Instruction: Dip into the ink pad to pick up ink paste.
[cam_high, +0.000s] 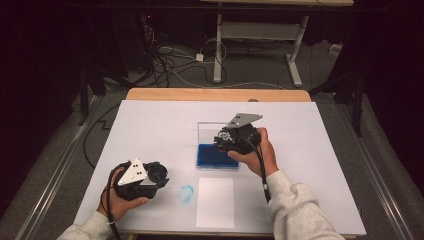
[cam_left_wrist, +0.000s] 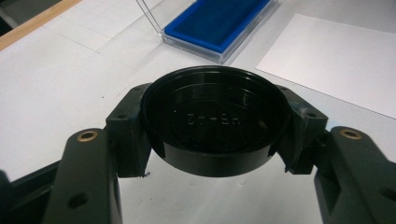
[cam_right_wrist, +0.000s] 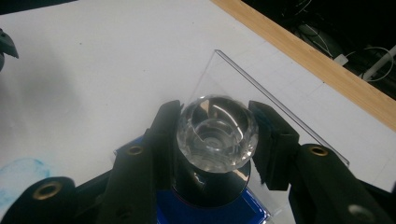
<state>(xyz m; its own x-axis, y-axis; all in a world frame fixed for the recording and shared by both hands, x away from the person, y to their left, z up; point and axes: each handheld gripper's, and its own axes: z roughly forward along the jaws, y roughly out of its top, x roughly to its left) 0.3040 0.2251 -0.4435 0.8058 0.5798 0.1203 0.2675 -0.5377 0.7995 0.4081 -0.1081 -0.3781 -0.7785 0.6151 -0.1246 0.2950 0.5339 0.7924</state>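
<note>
My right tool (cam_right_wrist: 217, 140) is clenched on a stamp with a faceted clear knob (cam_right_wrist: 217, 132) on top and a dark round body below it. I hold it by the body, upright, so its underside faces straight down onto the ink pad (cam_high: 217, 155). In the high view this tool (cam_high: 231, 141) hangs over the pad's far right part; whether the stamp's face touches the ink I cannot tell.

My left tool (cam_left_wrist: 212, 135) is clamped on a shallow black cap (cam_left_wrist: 214, 119), gripped across its rim with the hollow side up. I judge it to be the stamp's cover, parked low at the left of the counter (cam_high: 150, 125) so it stays out of the way until it is needed again.

The pad sits in a clear case whose lid (cam_high: 210, 132) stands open at the back; the tray holds only the blue pad. A white sheet (cam_high: 215, 202) lies just in front of the case, unmarked, ready for a print. A faint blue smudge (cam_high: 186, 193) marks the counter beside the sheet.
</note>
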